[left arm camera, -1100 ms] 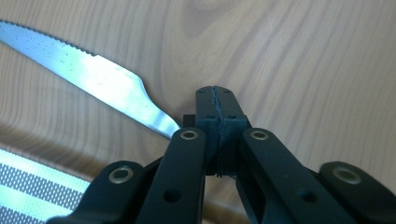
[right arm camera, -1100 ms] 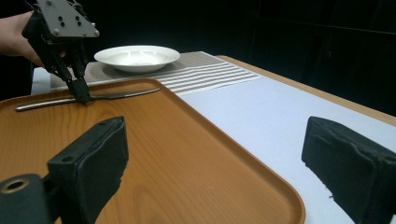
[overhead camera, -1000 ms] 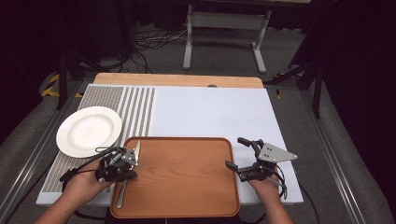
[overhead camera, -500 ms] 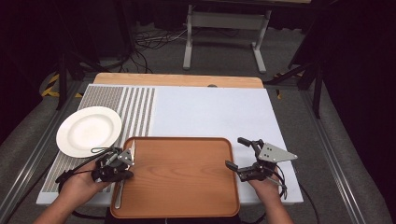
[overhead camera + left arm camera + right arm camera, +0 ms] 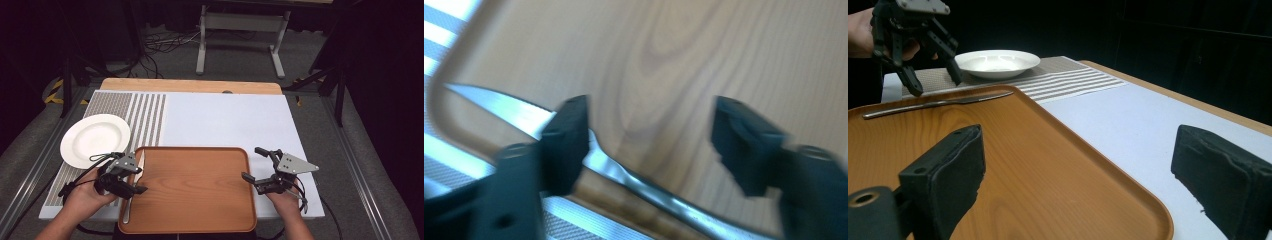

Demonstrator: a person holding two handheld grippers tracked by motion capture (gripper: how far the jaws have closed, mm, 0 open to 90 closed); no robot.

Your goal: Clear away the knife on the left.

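A dark lab-like recording space: bare table [image 5: 225, 120], floor cables [image 5: 160, 45], metal stand [image 5: 240, 30] behind.

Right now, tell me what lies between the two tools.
High view: only the bare wooden tray between the left tool and right tool. The knife lies along its left edge.

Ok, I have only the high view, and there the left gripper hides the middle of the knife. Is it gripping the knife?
Observer: No. In the left gripper view the left gripper has its fingers apart. They have just been opening, and the knife lies loose under the gap.
Operator: Is the knife lying flat?
Observer: Yes. The right gripper view shows it flat on the wooden tray, along the rim beside the plate.
Operator: And the right gripper?
Observer: The right gripper is open, with nothing held between its fingers.
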